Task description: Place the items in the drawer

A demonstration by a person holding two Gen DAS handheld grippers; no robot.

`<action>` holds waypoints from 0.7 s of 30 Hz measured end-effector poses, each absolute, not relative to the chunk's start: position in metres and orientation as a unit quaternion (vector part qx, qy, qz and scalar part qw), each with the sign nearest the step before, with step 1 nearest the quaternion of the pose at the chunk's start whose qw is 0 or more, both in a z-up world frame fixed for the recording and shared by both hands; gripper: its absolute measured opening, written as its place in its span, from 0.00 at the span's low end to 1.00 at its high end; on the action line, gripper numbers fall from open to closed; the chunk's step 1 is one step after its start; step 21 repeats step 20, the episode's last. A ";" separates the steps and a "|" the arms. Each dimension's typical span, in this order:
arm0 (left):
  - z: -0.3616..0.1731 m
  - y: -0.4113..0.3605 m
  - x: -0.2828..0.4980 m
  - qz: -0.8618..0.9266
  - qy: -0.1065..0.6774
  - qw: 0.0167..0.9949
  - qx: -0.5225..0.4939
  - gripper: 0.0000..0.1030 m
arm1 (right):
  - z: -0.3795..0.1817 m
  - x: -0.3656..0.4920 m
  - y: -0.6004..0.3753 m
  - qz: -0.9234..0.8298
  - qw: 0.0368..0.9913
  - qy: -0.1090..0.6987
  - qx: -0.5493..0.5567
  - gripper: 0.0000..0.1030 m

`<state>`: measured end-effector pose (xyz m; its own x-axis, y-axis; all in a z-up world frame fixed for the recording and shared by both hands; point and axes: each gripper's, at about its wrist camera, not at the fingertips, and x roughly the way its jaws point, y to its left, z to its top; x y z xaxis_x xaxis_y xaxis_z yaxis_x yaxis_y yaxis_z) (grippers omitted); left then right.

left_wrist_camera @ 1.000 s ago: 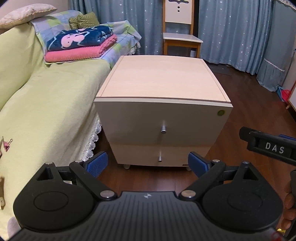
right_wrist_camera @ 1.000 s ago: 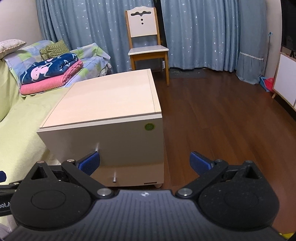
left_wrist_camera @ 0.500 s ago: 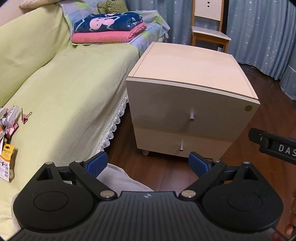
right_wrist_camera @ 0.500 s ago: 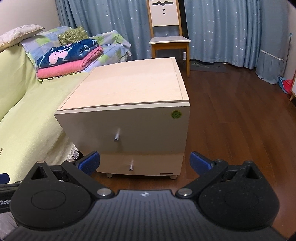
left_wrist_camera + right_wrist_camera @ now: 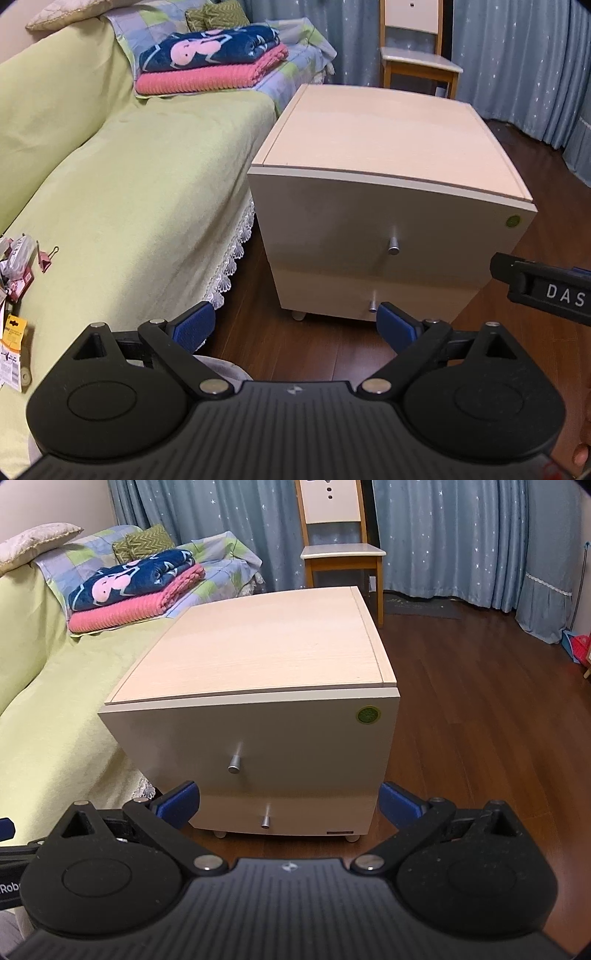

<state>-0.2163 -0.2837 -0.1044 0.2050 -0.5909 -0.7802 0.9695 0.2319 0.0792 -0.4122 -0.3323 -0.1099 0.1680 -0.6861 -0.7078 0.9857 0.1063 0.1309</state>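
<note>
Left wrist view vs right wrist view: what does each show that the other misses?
Left wrist only: small items on the sofa cover, including a pink binder clip and a yellow tag, plus the right tool's body at the frame edge.

Right wrist only: the open floor to the right, with a red object at the far edge.

Both: the nightstand with both drawers closed, the upper knob, the lower knob, the folded blankets, the chair, and each view's own tool, open and empty.

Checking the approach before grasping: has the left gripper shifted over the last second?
Yes. The left gripper has swung left: the pale wooden two-drawer cabinet slid rightward in its view, exposing more green-covered sofa.
</note>
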 end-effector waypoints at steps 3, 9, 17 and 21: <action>-0.107 -0.295 -0.213 -0.548 0.321 0.712 0.299 0.92 | -0.113 -0.409 -0.344 -0.599 0.696 0.251 0.306 0.99; -0.115 -0.325 -0.204 -0.552 0.335 0.702 0.299 0.92 | -0.124 -0.405 -0.368 -0.606 0.683 0.259 0.315 0.99; -0.121 -0.364 -0.205 -0.585 0.327 0.681 0.294 0.95 | -0.136 -0.403 -0.394 -0.625 0.661 0.268 0.316 0.99; -0.121 -0.374 -0.209 -0.599 0.322 0.673 0.291 0.95 | -0.140 -0.403 -0.399 -0.632 0.655 0.269 0.314 0.99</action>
